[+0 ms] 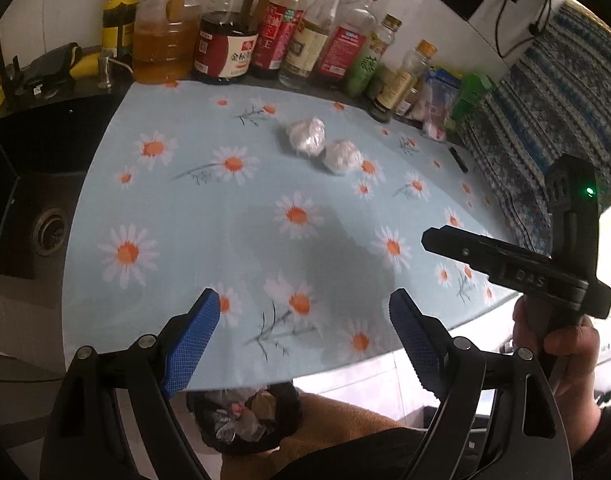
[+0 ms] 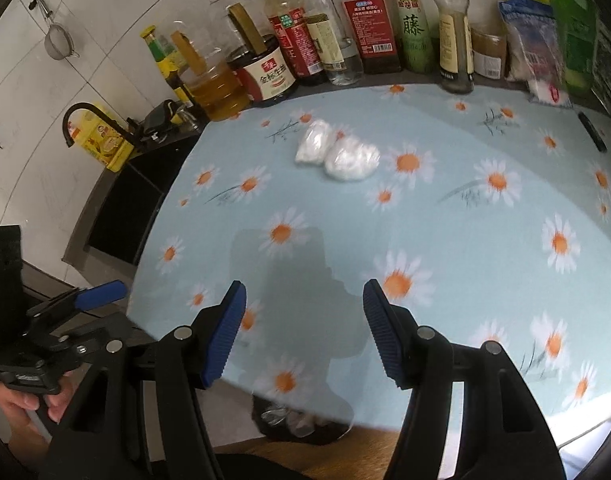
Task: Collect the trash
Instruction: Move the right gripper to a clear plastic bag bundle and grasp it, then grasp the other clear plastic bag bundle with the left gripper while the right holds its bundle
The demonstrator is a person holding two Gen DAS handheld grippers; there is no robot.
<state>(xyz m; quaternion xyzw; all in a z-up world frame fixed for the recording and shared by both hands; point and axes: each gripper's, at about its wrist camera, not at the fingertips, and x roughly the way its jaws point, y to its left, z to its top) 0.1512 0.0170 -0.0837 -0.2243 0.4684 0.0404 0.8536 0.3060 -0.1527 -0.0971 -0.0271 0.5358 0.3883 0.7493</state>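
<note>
Two crumpled white wads of trash lie side by side on the daisy tablecloth [image 1: 193, 216]: the far wad [image 1: 306, 136] [image 2: 314, 143] and the near wad [image 1: 342, 157] [image 2: 351, 159]. My left gripper [image 1: 305, 312] is open and empty, above the table's near edge, well short of the wads. My right gripper [image 2: 304, 302] is open and empty, also near the front edge. The right gripper shows from the side in the left wrist view [image 1: 517, 268]. A black-lined trash bin [image 1: 245, 420] [image 2: 297, 420] with waste in it stands on the floor under the table's front edge.
A row of oil and sauce bottles [image 1: 225, 40] [image 2: 369, 28] lines the back edge. Packets [image 2: 537, 48] sit at the back right. A dark sink [image 1: 37, 208] with a tap [image 2: 81, 120] lies to the left. A small black stick [image 1: 459, 160] [image 2: 591, 132] lies at the right.
</note>
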